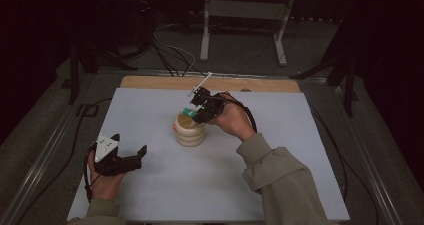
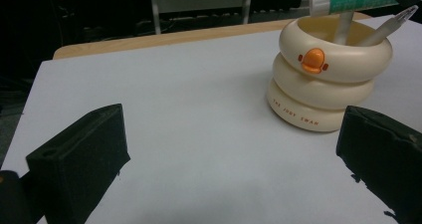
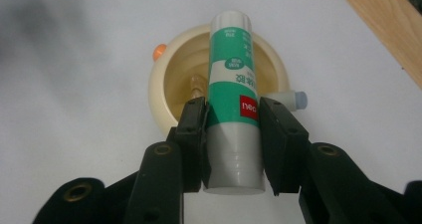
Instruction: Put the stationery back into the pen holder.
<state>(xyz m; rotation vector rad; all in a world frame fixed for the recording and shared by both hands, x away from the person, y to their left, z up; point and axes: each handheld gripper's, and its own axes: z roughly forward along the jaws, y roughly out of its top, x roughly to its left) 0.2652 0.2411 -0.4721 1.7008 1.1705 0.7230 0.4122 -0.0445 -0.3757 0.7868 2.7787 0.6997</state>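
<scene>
A green-and-white glue stick (image 3: 233, 104) is pinched between the two pads of the right claw (image 3: 233, 134) and held just above the mouth of a cream, ring-shaped pen holder (image 1: 190, 130), which stands near the middle of the white tabletop (image 1: 280, 185). In the left claw's view, an orange beak (image 2: 313, 59) is seen on the holder's side, and a pen (image 2: 390, 27) leans inside it. The left claw (image 1: 131, 147) is kept spread wide and empty over the tabletop, well apart from the holder, at about 8 o'clock from it.
</scene>
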